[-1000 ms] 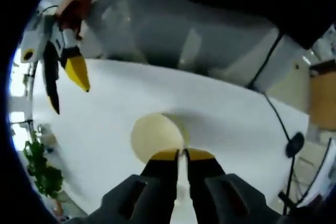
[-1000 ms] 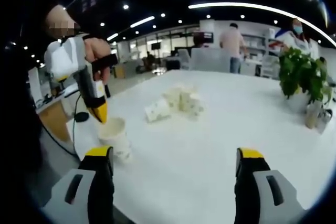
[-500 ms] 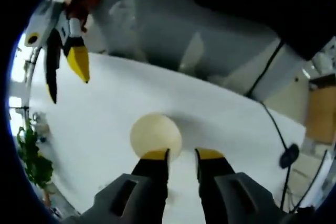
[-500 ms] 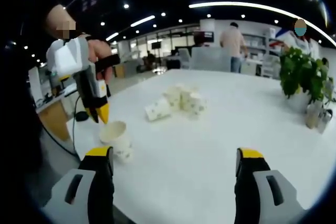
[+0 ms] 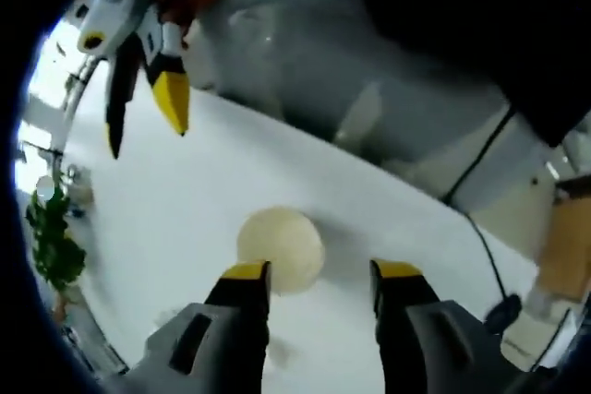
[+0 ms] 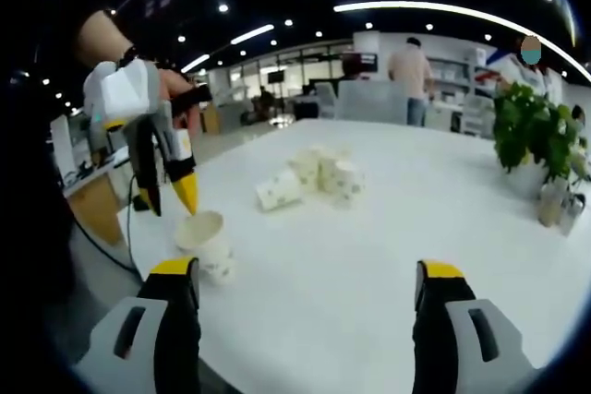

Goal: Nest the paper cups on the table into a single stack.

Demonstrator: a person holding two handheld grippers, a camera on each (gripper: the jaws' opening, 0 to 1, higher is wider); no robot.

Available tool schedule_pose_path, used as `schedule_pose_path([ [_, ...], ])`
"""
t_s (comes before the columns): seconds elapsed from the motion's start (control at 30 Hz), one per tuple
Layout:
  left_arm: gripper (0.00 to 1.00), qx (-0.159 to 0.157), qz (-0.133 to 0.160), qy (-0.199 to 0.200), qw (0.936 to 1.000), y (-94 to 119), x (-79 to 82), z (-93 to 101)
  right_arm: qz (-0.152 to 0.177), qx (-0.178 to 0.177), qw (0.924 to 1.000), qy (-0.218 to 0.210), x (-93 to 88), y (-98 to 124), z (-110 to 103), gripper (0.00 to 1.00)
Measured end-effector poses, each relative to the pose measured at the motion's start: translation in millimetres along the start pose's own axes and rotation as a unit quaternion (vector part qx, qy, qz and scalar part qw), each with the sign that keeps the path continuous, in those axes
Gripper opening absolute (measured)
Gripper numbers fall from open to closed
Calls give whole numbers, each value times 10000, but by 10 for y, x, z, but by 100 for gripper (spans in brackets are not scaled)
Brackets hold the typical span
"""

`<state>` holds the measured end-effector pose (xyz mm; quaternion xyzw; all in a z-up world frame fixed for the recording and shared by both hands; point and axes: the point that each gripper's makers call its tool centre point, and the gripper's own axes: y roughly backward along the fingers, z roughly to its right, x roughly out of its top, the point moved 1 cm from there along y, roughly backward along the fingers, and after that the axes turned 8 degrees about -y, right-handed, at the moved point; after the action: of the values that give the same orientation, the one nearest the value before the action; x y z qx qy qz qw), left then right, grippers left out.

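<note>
Standing upright near the worktop's [image 6: 388,256] edge, a lone paper cup [image 6: 205,239] sits just under the left tongs [image 6: 166,200], whose yellow-tipped jaws are spread apart and hold nothing. From the left gripper view the same cup's rim lies between and just beyond those jaws, not touched. The right tongs [image 6: 305,274] hang wide open over bare worktop, empty. Farther back, a cluster of paper cups [image 6: 323,175] stands mid-worktop, with one tipped cup [image 6: 276,194] beside it. A potted plant [image 6: 536,145] sits at the far right.
</note>
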<state>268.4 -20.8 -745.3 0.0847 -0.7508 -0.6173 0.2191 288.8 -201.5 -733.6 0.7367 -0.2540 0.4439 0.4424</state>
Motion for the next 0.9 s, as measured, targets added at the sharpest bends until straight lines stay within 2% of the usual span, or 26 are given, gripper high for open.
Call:
schedule_pose_path([
  [0.03, 47, 61, 65, 59, 9999, 20, 29, -14, -9, 2, 10000, -8, 7, -1, 0, 96],
  [0.1, 45, 319, 231, -69, 9992, 80, 91, -63, -10, 6, 10000, 32, 41, 0, -3, 96],
  [0.2, 47, 500, 314, 354, 9976, 110, 86, -66, -44, 33, 9999, 87, 79, -17, -4, 96],
  [0.33, 58, 770, 532, 975, 9908, 147, 76, -68, -61, 103, 9998, 153, 124, -48, -38, 96],
  [0.37, 61, 799, 614, 1078, 9891, 154, 82, -64, -78, 121, 9998, 163, 124, -56, -49, 96],
  [0.43, 62, 902, 595, 1193, 9870, 173, 53, -68, -113, 164, 9996, 198, 126, -71, -74, 96],
  [0.5, 63, 1078, 735, 1404, 9815, 198, 73, -82, -164, 213, 9993, 246, 135, -74, -114, 96],
  [0.53, 65, 1136, 950, 1719, 9739, 211, 117, -82, -164, 230, 9993, 263, 138, -72, -124, 96],
  [0.57, 66, 1145, 1009, 1880, 9702, 219, 121, -66, -172, 259, 9991, 282, 142, -69, -140, 96],
  [0.6, 66, 1215, 1050, 1939, 9678, 231, 113, -59, -181, 263, 9990, 301, 145, -67, -146, 96],
  [0.63, 66, 1263, 985, 1912, 9684, 234, 77, -49, -194, 260, 9989, 335, 146, -62, -148, 97],
  [0.7, 67, 1457, 1113, 2171, 9588, 259, 53, -50, -209, 278, 9988, 345, 145, -58, -159, 97],
  [0.73, 70, 1572, 1140, 2448, 9499, 274, 12, -54, -237, 281, 9987, 354, 133, -56, -161, 97],
  [0.8, 74, 1769, 1185, 2697, 9391, 299, -43, -70, -274, 285, 9985, 371, 122, -56, -164, 97],
  [0.83, 75, 1881, 1231, 2938, 9291, 319, -78, -70, -285, 291, 9984, 382, 123, -57, -168, 97],
  [0.87, 75, 1981, 1270, 3069, 9222, 338, -100, -79, -293, 302, 9983, 395, 121, -56, -177, 97],
  [0.9, 75, 2113, 1356, 3267, 9112, 369, -114, -83, -310, 313, 9982, 413, 121, -56, -185, 97],
])
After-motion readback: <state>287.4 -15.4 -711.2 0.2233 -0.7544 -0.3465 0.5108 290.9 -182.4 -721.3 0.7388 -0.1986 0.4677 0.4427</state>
